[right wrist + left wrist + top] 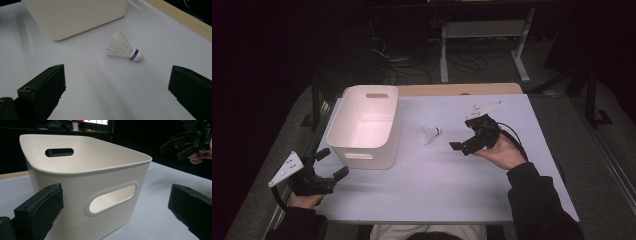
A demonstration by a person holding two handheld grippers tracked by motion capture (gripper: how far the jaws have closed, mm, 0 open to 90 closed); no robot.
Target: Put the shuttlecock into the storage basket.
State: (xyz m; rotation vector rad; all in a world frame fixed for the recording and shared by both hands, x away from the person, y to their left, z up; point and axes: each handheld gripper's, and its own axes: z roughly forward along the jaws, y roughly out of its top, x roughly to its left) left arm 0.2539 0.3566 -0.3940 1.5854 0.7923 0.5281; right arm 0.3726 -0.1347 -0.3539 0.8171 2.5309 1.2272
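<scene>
A white shuttlecock point(428, 134) point(124, 48) with a blue band lies on its side on the pale table, just right of a white plastic bin point(364, 125) point(85, 182) point(75, 17). My right gripper point(466, 140) point(116, 92) hovers open a short way right of the shuttlecock, jaws wide apart and nothing between them. My left gripper point(332, 162) point(115, 212) is open at the table's front left corner, its jaws facing the bin's near wall and handle slot. The right gripper point(185, 143) appears far off in the left gripper view.
The table point(452, 190) has bare surface in front of the bin and shuttlecock. A wooden strip point(462, 89) point(182, 17) runs along its far edge. Beyond it are cables on the floor and a white desk frame point(484, 40).
</scene>
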